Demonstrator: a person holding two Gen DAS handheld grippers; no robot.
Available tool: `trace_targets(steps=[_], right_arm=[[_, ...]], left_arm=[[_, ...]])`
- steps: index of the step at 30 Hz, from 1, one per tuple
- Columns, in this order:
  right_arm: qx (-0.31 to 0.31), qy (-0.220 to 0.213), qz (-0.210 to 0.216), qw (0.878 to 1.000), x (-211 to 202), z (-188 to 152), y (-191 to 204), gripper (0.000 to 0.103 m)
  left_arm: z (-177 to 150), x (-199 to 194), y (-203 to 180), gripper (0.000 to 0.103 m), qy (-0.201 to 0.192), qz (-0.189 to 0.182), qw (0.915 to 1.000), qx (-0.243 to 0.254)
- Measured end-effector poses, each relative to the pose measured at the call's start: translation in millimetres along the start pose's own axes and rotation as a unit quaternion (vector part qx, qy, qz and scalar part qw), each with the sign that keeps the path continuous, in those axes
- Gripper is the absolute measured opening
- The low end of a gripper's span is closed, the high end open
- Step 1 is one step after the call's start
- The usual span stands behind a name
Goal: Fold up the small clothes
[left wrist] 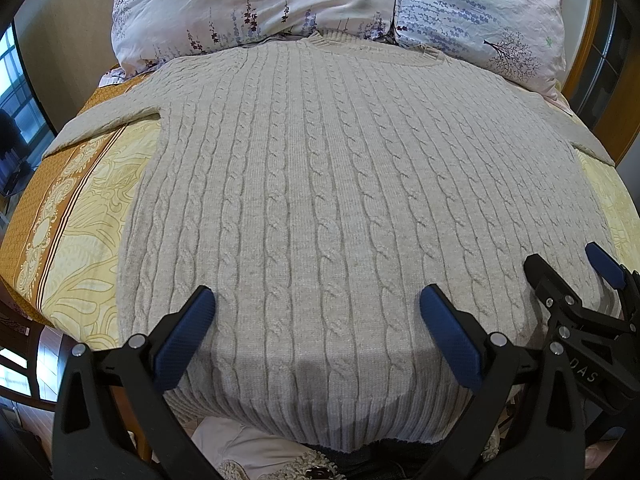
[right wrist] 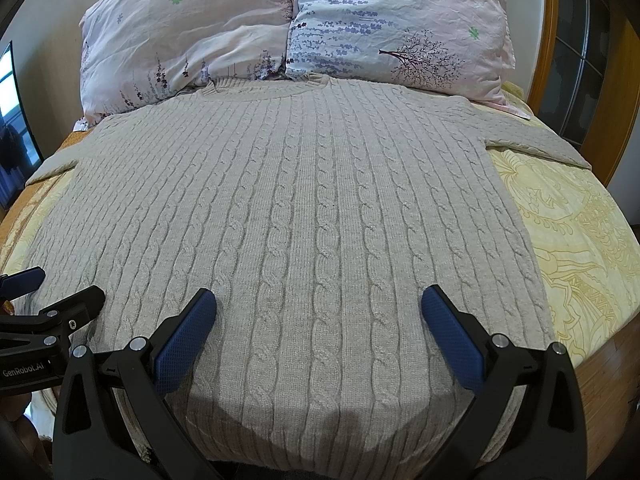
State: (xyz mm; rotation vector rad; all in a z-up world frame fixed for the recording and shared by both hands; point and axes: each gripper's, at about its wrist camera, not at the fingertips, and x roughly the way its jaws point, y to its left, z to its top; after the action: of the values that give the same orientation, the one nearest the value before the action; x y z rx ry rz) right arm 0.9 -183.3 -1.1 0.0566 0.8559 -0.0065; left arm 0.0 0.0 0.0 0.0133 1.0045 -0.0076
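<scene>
You held your left claw [left wrist: 316,304] and right claw [right wrist: 318,304] spread wide and gripping nothing, side by side above the hem of the beige sweater [left wrist: 320,200], which lay flat below the pillows [right wrist: 280,32].

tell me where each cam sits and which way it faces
Left wrist: on the left gripper, facing up the sweater toward the pillows; right gripper shows at right.
Right wrist: on the right gripper, same heading; left gripper shows at left.
Shared: sweater, pillows, bedsheet.
</scene>
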Motion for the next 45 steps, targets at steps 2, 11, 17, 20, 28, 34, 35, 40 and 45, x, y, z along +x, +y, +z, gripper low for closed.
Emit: trace_targets(steps=[2,11,17,20,28,34,35,40,45], right_arm=[[0.0,0.0,0.0,1.0,0,0,0,0.102],[0.0,0.0,0.0,1.0,0,0,0,0.102],[0.0,0.0,0.0,1.0,0,0,1,0.102],[0.0,0.0,0.0,1.0,0,0,2,0.102],[-0.011,0.018,0.008,1.0,0,4,-1,0.102],[-0.033,0.031,0.023,0.999,0,6,1,0.102],[-0.036,0.032,0.026,0.999,0,7,0,0.102],[-0.068,0.022,0.057,0.996,1,8,-4,0.102],[-0.075,0.023,0.099,0.992,3,17,-18,0.102]], left_arm=[[0,0,0,0.101,0.0,0.0,1.0,0.0],[0,0,0,0.101,0.0,0.0,1.0,0.0],[0,0,0,0.101,0.0,0.0,1.0,0.0],[0,0,0,0.101,0.0,0.0,1.0,0.0],[1,-1,1,0.101,0.007,-0.001,1.0,0.003],[2,1,1,0.101,0.014,-0.001,0.9999,0.006],[4,2,0,0.101,0.016,-0.002,0.9998,0.006],[5,3,0,0.101,0.021,-0.001,0.9997,0.008],[12,4,-5,0.101,0.009,0.014,0.9994,0.031]])
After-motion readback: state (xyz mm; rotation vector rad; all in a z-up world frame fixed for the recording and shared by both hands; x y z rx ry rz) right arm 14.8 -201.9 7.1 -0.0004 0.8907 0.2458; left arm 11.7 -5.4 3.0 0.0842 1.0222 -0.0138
